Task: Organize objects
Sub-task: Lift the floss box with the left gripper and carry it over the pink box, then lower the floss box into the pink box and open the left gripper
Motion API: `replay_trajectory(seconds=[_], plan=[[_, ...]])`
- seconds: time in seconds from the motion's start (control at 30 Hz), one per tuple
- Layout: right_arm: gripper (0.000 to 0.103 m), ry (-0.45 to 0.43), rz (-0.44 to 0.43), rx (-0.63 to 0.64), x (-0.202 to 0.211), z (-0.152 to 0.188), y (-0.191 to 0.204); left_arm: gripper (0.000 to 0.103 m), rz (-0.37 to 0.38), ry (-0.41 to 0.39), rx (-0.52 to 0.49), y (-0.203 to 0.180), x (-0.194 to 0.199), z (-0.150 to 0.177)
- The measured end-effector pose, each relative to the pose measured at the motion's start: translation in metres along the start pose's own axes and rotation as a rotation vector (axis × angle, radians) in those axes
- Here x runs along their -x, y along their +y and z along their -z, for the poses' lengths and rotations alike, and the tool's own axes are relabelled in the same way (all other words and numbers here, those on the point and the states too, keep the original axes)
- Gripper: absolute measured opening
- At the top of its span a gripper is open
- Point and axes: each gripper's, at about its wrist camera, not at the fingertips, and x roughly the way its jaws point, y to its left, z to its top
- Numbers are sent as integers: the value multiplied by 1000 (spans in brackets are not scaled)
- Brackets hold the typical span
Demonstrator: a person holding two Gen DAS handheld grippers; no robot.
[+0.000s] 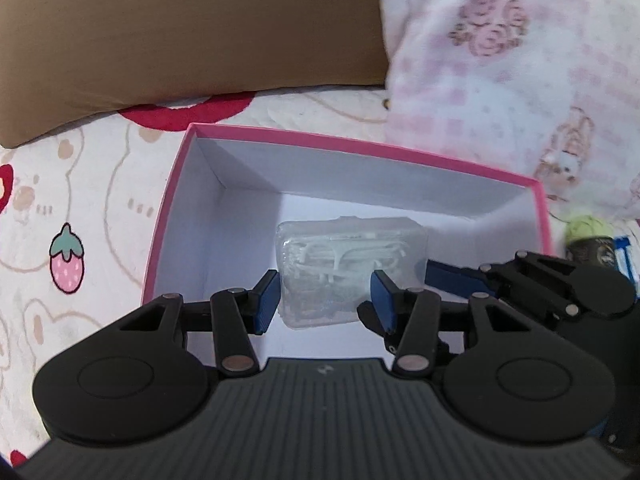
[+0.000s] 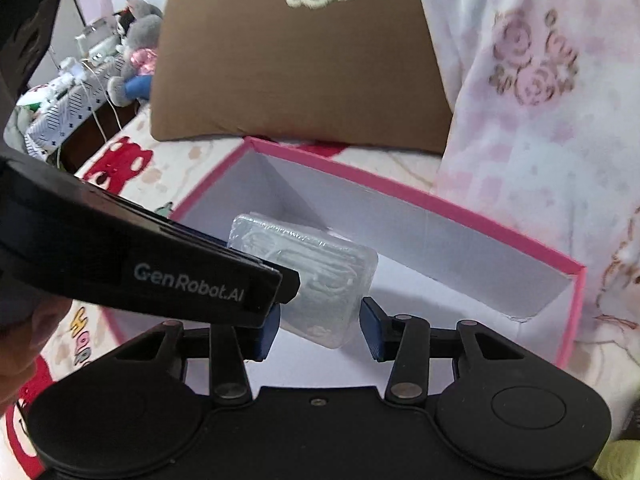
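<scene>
1. Since the clear case (image 1: 344, 248) is thin moulded plastic with a coiled white cable inside, I'd expect it to be light, fairly stiff and slick on the faces. It may flex or pop if squeezed hard.
2. Best hold, as I judge it, is across the two short side walls, with pads flat on the walls and not on the lid face. Moderate pinch only, since the glossy plastic could slide out of a loose grip.
3. Left gripper (image 1: 324, 300): jaws part-way closed. The case sits between the blue pads with its near end right at them. It looks pinched at the sides, and from the right wrist view the case sits tilted, as if carried rather than lying flat.
4. Right gripper (image 2: 320, 324): jaws also part-way open, with the same case between its pads. Its right pad is just beside the case edge. I can't tell whether the pads actually press on it.
5. Location: the case is inside the outline of the pink box (image 1: 360, 146), over the white floor and nearer the near wall than the far one. The floor to its left and right is bare.
6. The box sits on the cartoon-print bedsheet (image 1: 80, 200), with a brown pillow (image 1: 180, 28) at the far side.
7. The two tools are crowded — in the left wrist view one right finger reaches in from the right, touching or just beside the case.
</scene>
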Motion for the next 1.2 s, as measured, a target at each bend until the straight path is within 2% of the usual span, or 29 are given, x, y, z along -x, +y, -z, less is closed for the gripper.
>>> replay_trajectory(seconds=[0.3, 0.57, 0.73, 1.1, 1.2], plan=[[48, 53, 42, -35, -39, -10, -10, 48, 43, 17, 70, 16, -46, -13], [47, 93, 32, -92, -58, -13, -14, 47, 18, 8, 71, 20, -61, -19], [43, 82, 37, -128, -68, -9, -21, 46, 33, 6, 125, 30, -76, -19], [43, 34, 55, -140, -70, -12, -23, 42, 24, -71, 162, 33, -85, -24], [42, 48, 44, -152, -70, -14, -25, 41, 24, -81, 169, 34, -86, -26]])
